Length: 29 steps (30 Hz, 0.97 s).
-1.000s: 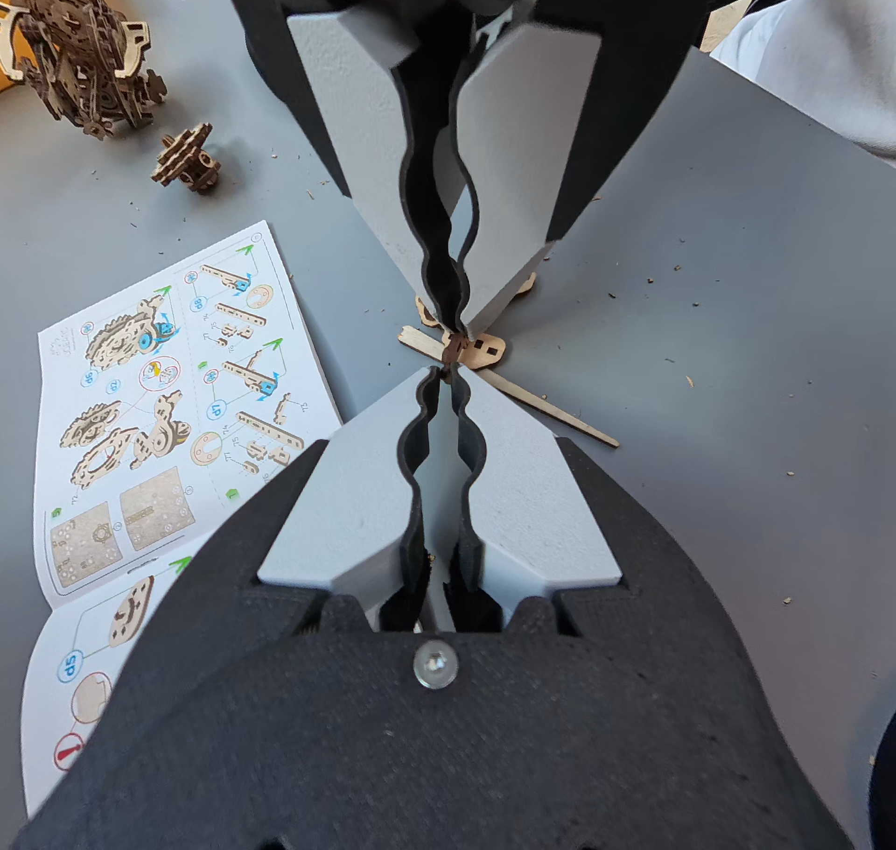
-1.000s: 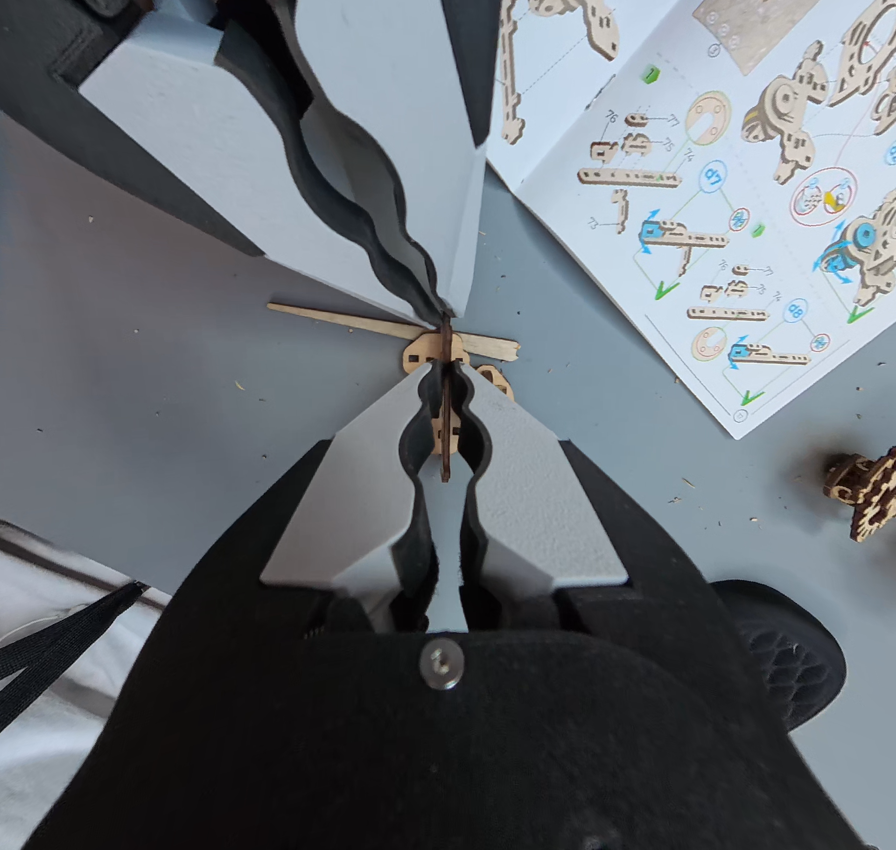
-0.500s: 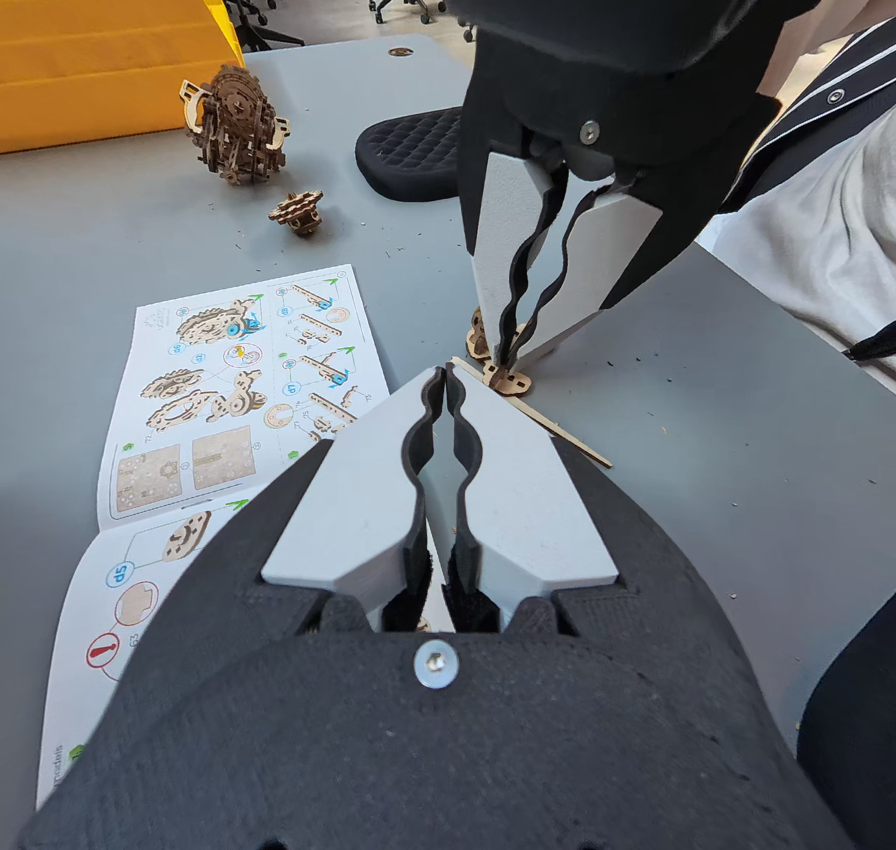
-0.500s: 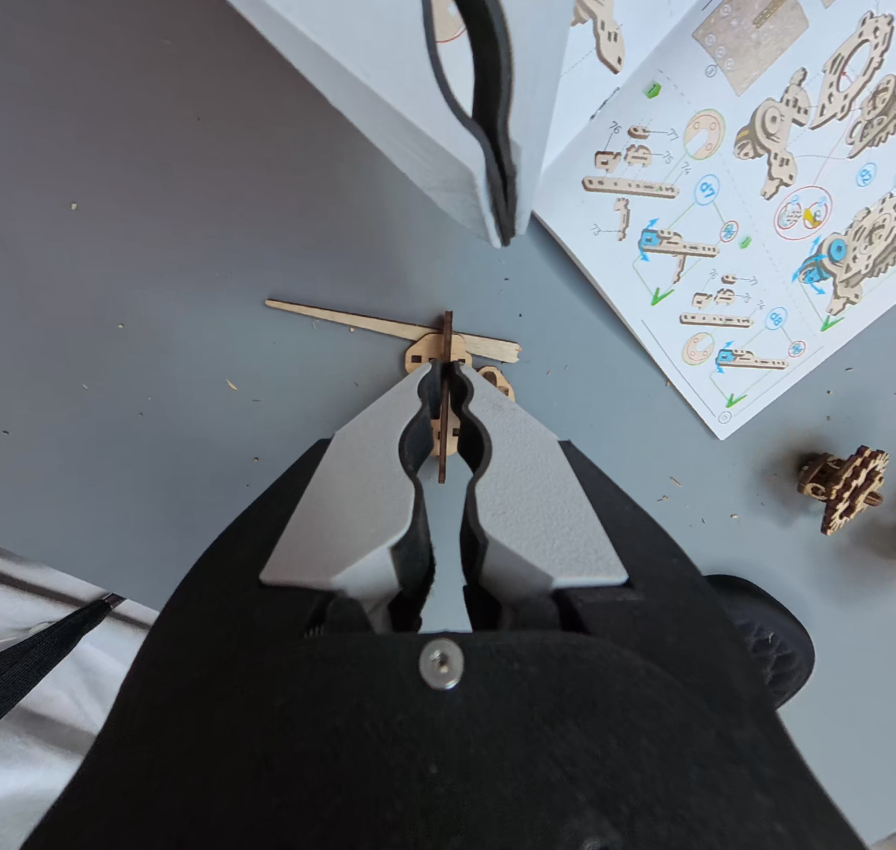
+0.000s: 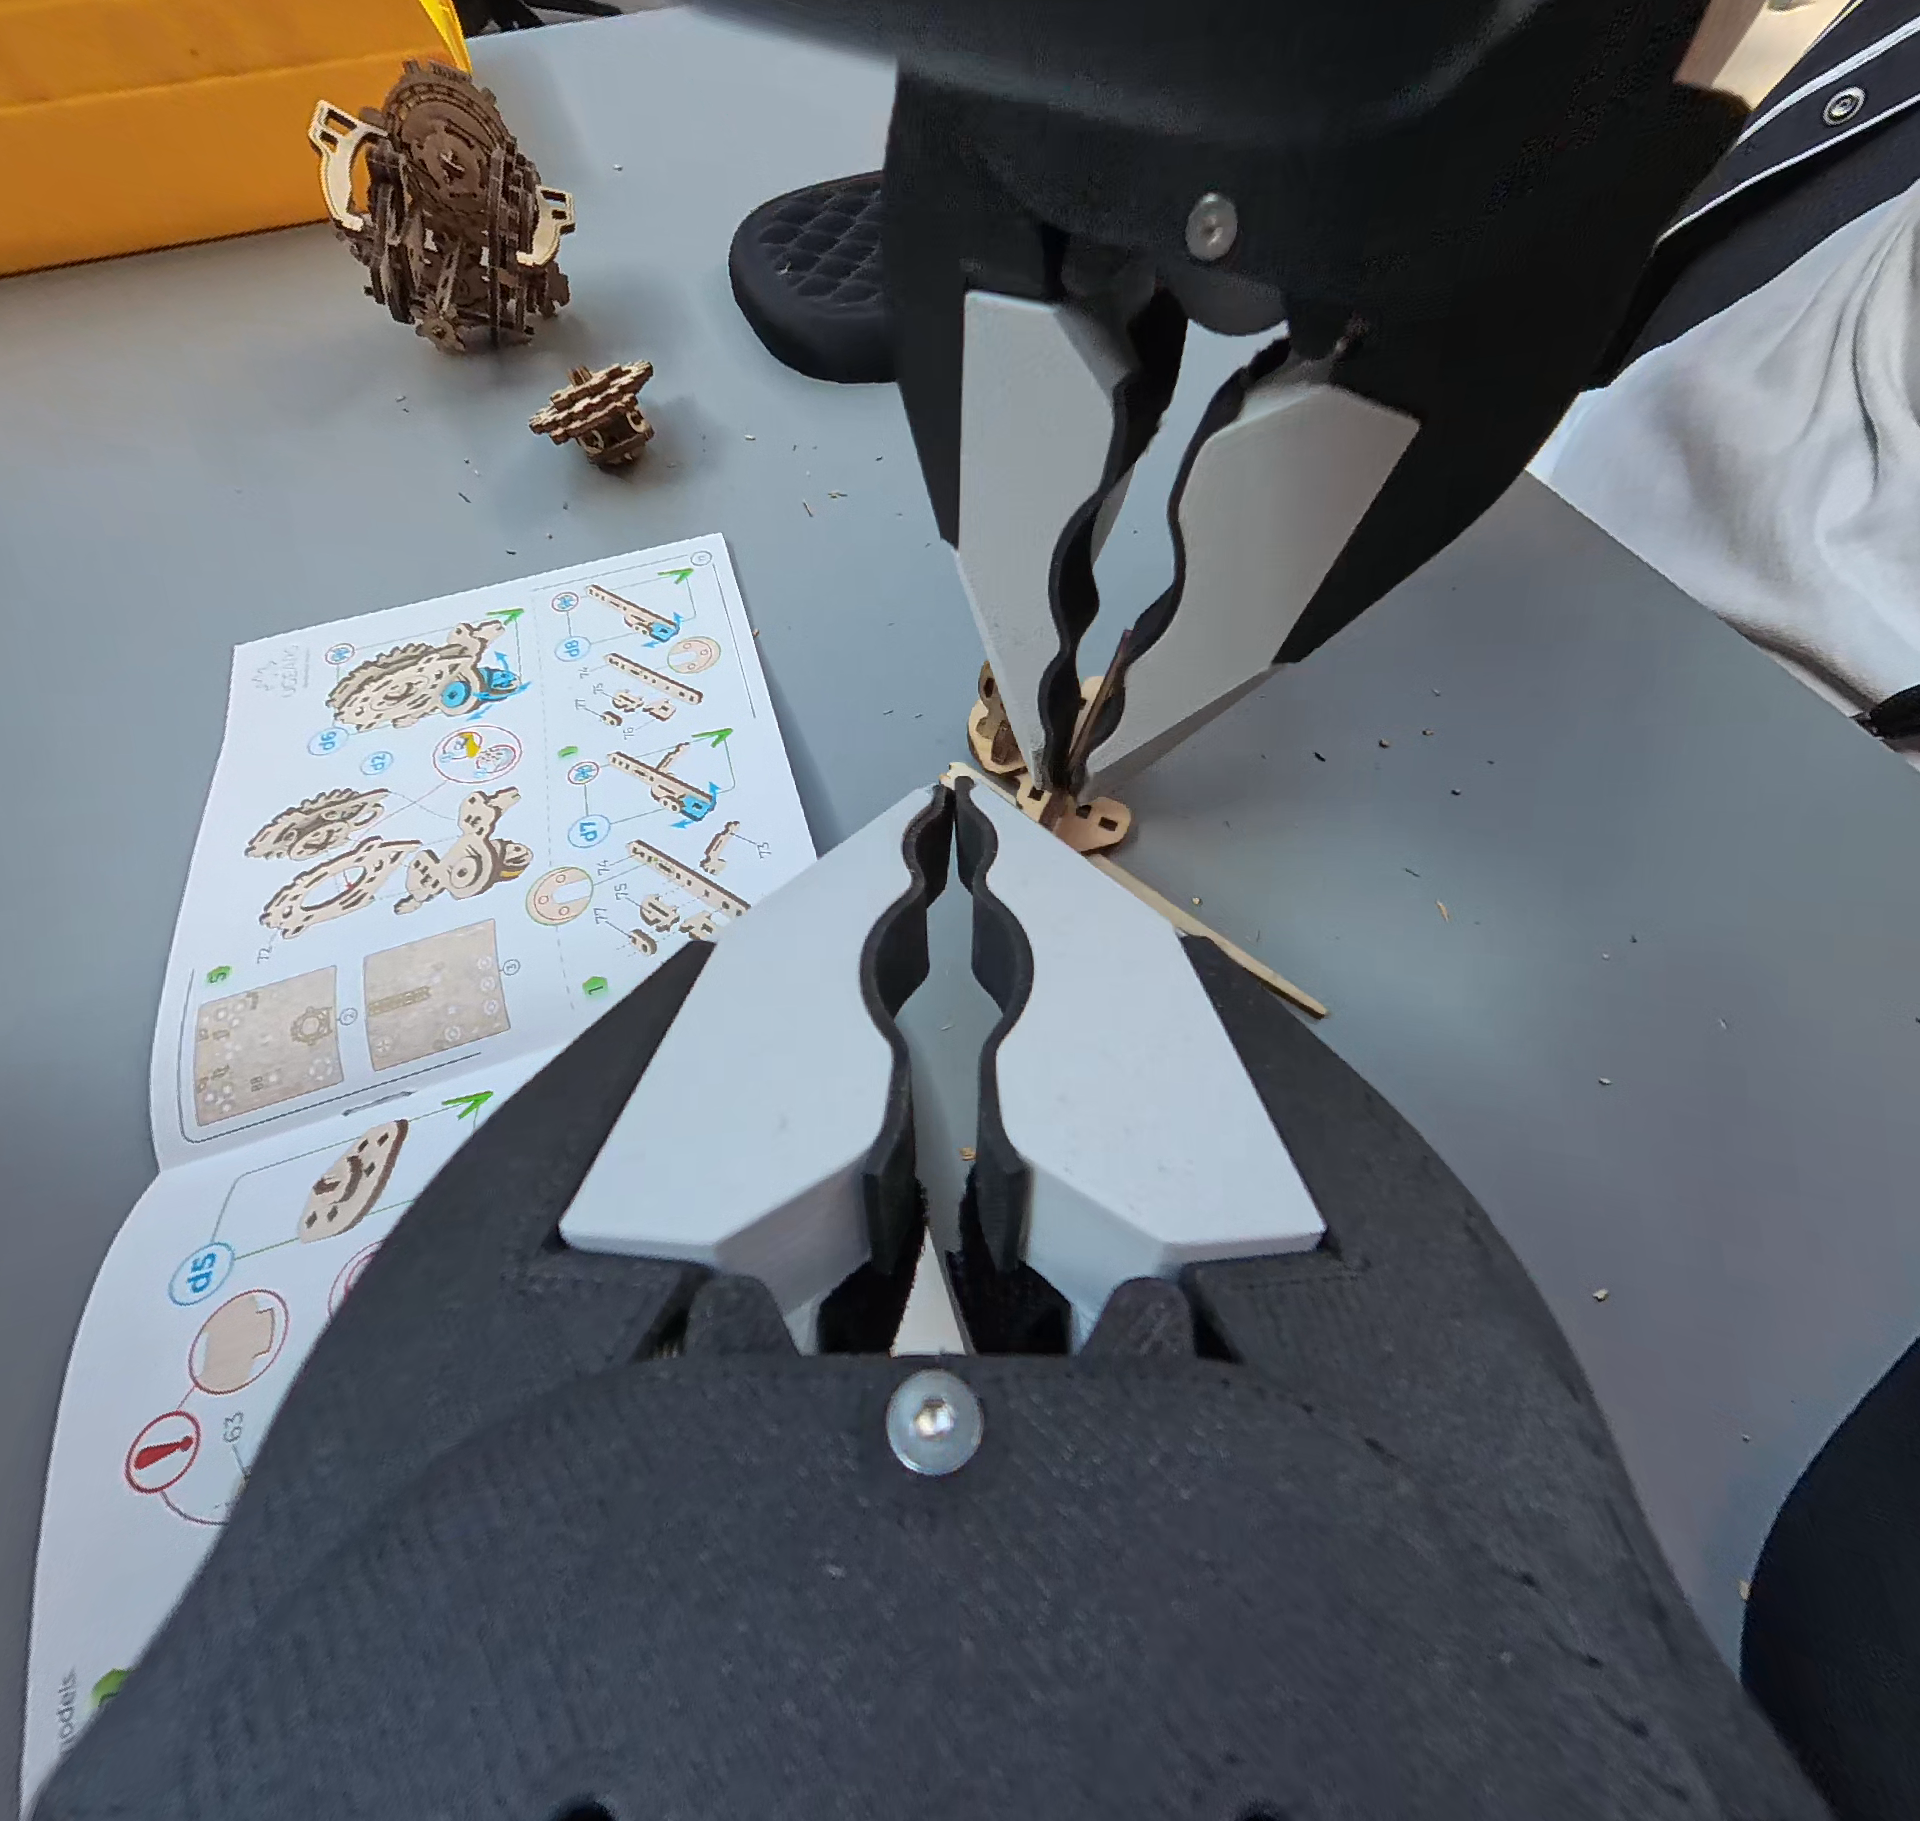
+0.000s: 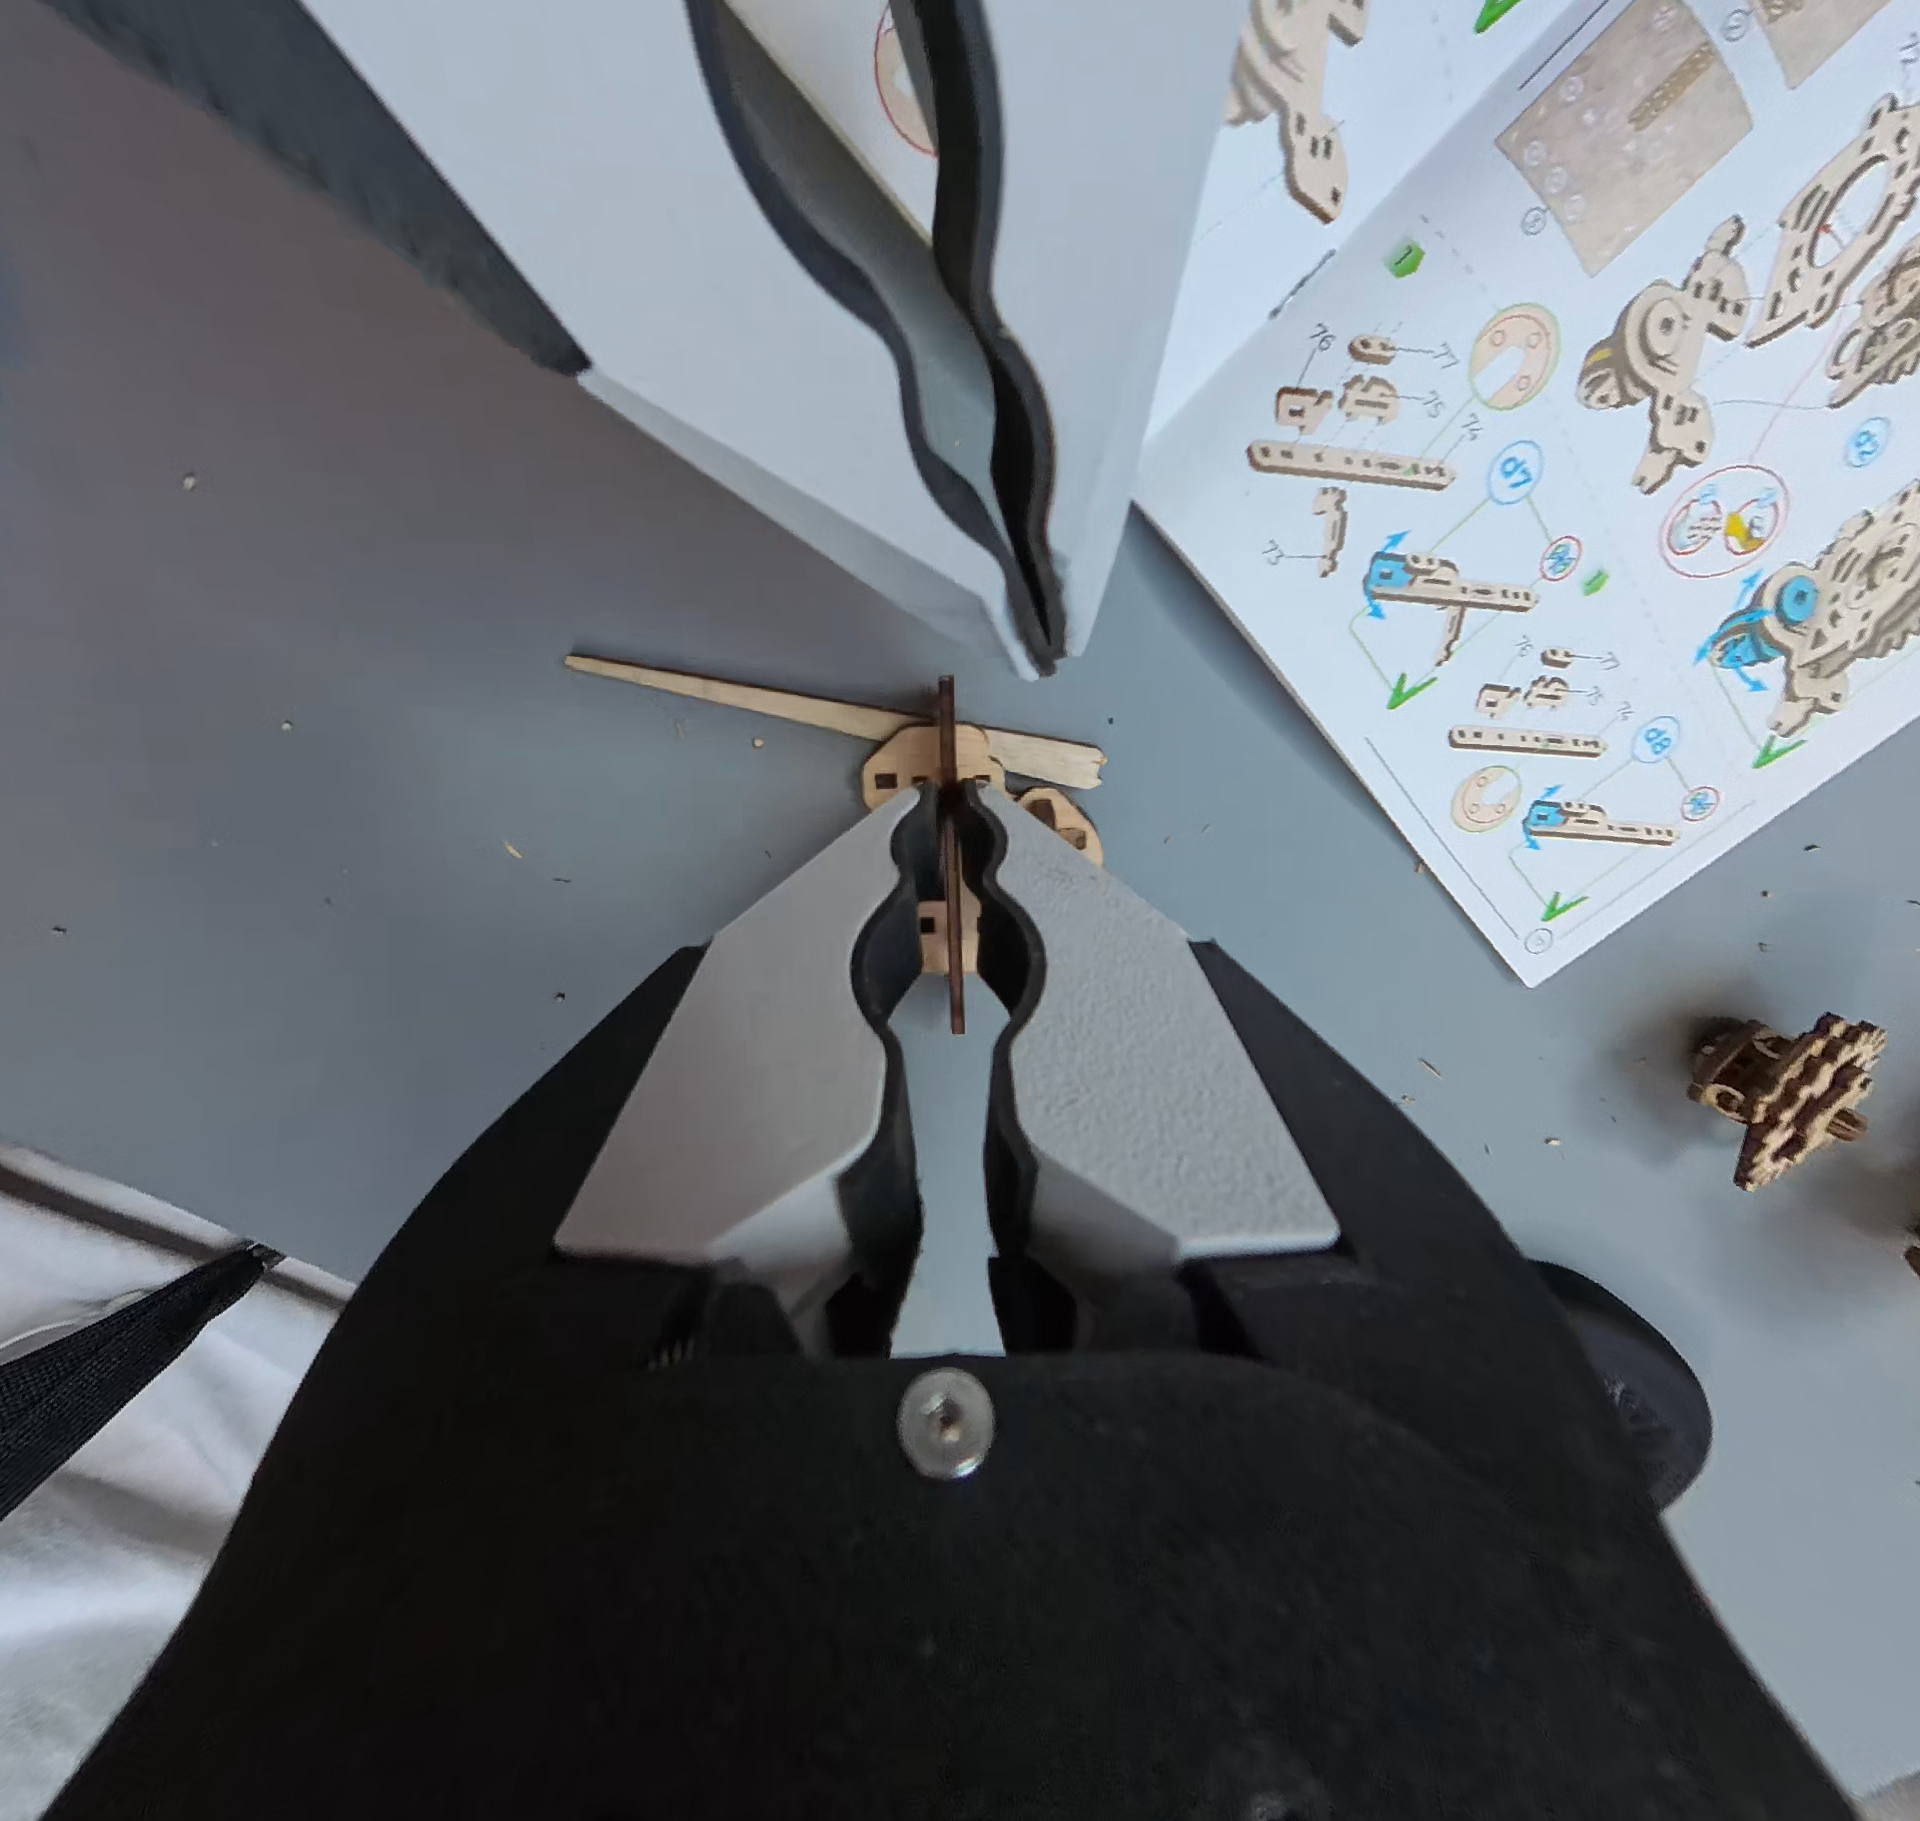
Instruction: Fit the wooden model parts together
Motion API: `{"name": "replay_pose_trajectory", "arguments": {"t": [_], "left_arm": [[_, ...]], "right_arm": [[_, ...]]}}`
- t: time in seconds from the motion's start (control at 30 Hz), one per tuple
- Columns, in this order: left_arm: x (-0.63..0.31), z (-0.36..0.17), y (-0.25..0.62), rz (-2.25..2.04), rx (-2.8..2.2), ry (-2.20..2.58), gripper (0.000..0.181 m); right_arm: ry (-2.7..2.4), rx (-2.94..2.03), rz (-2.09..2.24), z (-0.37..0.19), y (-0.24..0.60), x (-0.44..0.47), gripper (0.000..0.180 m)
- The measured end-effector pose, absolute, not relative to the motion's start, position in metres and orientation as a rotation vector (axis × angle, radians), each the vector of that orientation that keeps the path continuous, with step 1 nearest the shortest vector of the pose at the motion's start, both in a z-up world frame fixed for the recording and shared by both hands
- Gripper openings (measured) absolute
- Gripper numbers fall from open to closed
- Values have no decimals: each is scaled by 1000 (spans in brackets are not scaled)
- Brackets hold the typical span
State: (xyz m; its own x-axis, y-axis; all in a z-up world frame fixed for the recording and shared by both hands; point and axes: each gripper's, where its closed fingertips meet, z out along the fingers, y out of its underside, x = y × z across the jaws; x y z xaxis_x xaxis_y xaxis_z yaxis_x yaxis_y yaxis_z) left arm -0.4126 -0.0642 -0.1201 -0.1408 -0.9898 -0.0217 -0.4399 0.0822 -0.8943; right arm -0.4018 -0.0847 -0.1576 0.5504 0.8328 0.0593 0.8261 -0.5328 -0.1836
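L to R on the grey table [image 5: 1558, 940]: instruction booklet [image 5: 468, 836], dark wooden model [image 5: 447, 213] w/ small gear piece [image 5: 597, 415] nearby. L gripper [image 5: 954, 803] closed, nothing in it, tips just short of the parts. R gripper [image 6: 943, 797] pinches thin wooden plate [image 6: 948, 857] edge-on, standing in flat slotted piece [image 6: 914, 758] that lies over the wooden stick [image 6: 727, 696].

Left wrist view low, oblique; right wrist view steep, close; both share instruction sheet [image 5: 488, 815] [image 6: 1558, 483].
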Motion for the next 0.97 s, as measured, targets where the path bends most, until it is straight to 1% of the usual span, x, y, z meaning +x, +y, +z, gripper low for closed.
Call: {"name": "replay_pose_trajectory", "arguments": {"t": [0.13, 0.27, 0.37, 0.6, 0.83, 0.9, 0.97], "left_arm": [[-414, -125, -74, -1023, -1430, 1739, 0], [-417, -125, -87, -1079, -1425, 1798, 4], [-417, -131, -86, -1033, -1440, 1828, 9], [-411, -147, -86, -886, -1433, 1901, 8], [-409, -148, -80, -820, -1418, 1893, 8], [-409, -151, -81, -815, -1426, 1905, 13], [-408, -155, -82, -792, -1425, 1928, 8]], "right_arm": [[-1355, -2633, 174, -158, -87, -403, 2], [-1359, -2614, 191, -158, -87, -403, 3], [-1363, -2599, 188, -158, -87, -404, 3], [-1358, -2599, 218, -158, -86, -404, 3], [-1379, -2602, 213, -158, -86, -404, 3], [-1382, -2602, 210, -158, -86, -404, 3], [-1389, -2599, 204, -158, -86, -403, 3]]}}
